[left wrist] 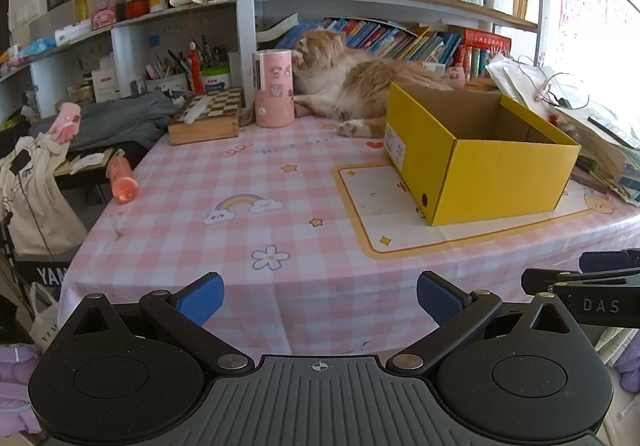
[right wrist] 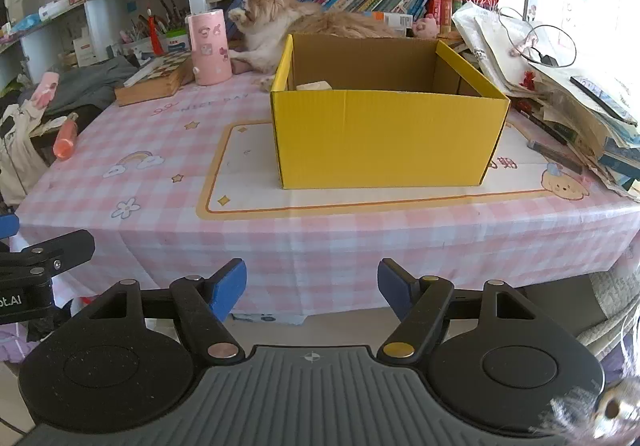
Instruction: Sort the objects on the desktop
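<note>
An open yellow cardboard box (left wrist: 480, 174) (right wrist: 384, 138) stands on the pink checked tablecloth (left wrist: 240, 206) (right wrist: 152, 134). A pale flat object (right wrist: 316, 86) lies inside it at the back left. A pink cylindrical holder (left wrist: 274, 90) (right wrist: 210, 50) stands upright at the table's back. An orange-pink bottle (left wrist: 122, 178) (right wrist: 66, 138) lies at the left edge. My left gripper (left wrist: 319, 300) hovers open before the table's front edge, with nothing between its blue pads. My right gripper (right wrist: 312, 288) is also open and empty, below the front edge and facing the box.
A ginger and white cat (left wrist: 352, 86) (right wrist: 280, 22) lies behind the box, next to the pink holder. A wooden chessboard case (left wrist: 206, 118) (right wrist: 154, 80) sits back left. A pile of papers and books (left wrist: 600, 134) (right wrist: 560, 94) crowds the right side. Cluttered shelves rise behind.
</note>
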`<action>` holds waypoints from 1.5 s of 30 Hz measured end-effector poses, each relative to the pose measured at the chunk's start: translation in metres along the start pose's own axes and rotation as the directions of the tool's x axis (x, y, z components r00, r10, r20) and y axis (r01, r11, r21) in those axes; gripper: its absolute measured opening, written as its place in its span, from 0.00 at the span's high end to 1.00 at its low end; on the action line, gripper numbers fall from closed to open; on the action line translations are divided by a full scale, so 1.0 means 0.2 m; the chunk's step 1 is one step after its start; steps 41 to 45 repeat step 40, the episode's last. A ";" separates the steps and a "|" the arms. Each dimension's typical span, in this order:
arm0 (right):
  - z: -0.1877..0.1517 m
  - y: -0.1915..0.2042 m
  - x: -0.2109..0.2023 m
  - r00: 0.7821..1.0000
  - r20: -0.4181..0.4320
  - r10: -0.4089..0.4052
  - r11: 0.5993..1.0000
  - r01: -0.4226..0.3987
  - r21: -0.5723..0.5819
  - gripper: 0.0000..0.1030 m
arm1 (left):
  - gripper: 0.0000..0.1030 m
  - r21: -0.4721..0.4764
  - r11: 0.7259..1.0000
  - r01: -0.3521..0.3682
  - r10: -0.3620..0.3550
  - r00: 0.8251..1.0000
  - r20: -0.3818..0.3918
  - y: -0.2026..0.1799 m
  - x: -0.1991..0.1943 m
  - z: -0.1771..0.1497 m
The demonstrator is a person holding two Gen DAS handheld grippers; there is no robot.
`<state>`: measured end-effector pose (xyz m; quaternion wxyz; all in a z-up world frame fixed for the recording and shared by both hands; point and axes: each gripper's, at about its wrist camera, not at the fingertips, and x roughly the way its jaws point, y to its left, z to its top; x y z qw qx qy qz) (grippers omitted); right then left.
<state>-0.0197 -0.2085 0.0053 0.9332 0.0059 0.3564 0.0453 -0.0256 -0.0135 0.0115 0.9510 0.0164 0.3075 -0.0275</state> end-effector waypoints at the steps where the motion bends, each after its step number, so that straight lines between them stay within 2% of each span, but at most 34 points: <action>1: 0.00 0.00 0.00 1.000 0.000 -0.001 1.000 0.001 -0.002 0.32 | 0.00 0.002 1.000 -0.002 0.002 1.000 -0.002 0.00 0.00 0.00; 22: 0.01 0.00 0.01 1.000 -0.005 0.000 1.000 0.000 -0.013 0.32 | 0.00 0.015 1.000 0.002 -0.001 1.000 -0.024 -0.03 0.03 -0.01; 35: 0.01 -0.01 0.00 1.000 -0.004 -0.002 1.000 0.002 -0.010 0.32 | 0.00 0.015 1.000 0.025 -0.025 1.000 -0.002 -0.03 0.01 -0.01; 45: 0.01 0.00 0.00 1.000 -0.006 0.001 1.000 -0.001 -0.012 0.32 | 0.00 0.012 1.000 0.015 -0.015 1.000 -0.008 -0.02 0.01 -0.01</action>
